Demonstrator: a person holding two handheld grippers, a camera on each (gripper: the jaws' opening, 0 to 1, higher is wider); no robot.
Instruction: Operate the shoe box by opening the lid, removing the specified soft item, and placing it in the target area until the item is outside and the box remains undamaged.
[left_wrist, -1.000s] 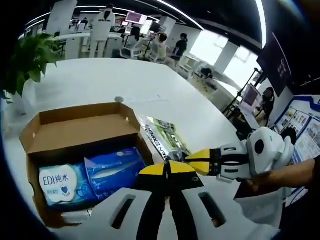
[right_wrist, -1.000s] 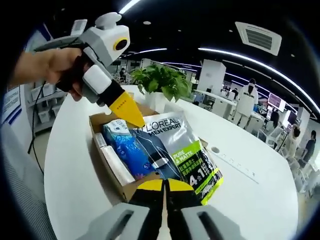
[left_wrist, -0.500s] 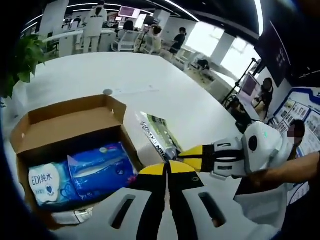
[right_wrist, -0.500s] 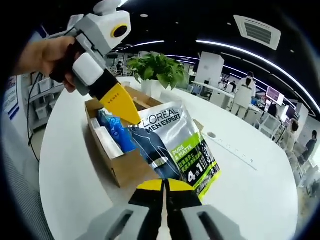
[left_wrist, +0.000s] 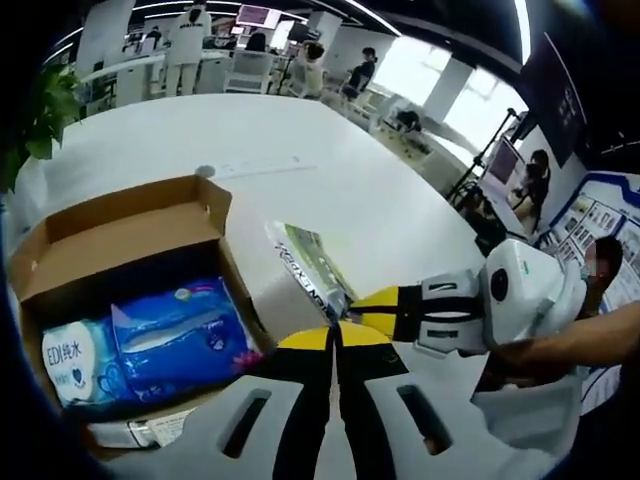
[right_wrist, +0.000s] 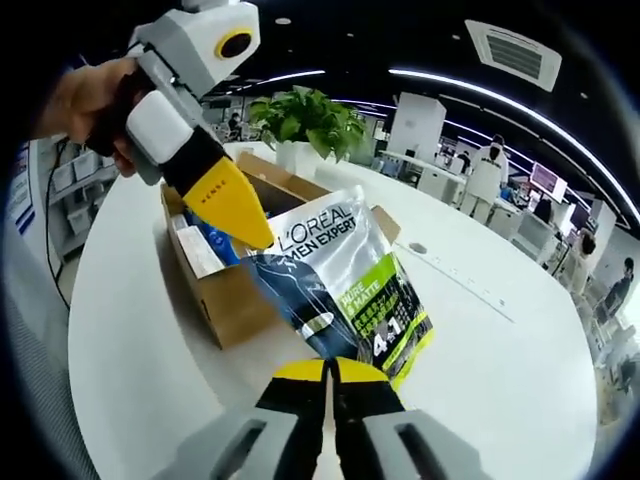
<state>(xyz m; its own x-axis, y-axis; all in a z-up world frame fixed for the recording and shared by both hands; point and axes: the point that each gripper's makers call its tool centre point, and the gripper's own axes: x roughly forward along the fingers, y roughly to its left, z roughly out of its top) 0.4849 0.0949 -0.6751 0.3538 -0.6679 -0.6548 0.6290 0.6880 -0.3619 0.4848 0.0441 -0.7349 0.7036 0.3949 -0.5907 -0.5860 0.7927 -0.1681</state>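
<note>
Right gripper (right_wrist: 330, 368) clamped on the bottom edge of the silver L'Oréal pouch (right_wrist: 340, 290), held up clear of the white table (right_wrist: 500, 380), just beside the open cardboard shoe box (right_wrist: 235, 300) and outside it. Same pouch (left_wrist: 310, 270) seen edge-on from the left gripper view, pinched at its near end by the right gripper (left_wrist: 385, 312). Left gripper (left_wrist: 335, 335) drawn shut with nothing between the jaws, poised above the box's near corner. Still inside the shoe box (left_wrist: 120, 240): blue wipes pack (left_wrist: 180, 335), lighter blue pack (left_wrist: 70, 360), and, probably, a thin white item along the near wall, too blurred to name. Potted plant (right_wrist: 300, 120) behind the box.
</note>
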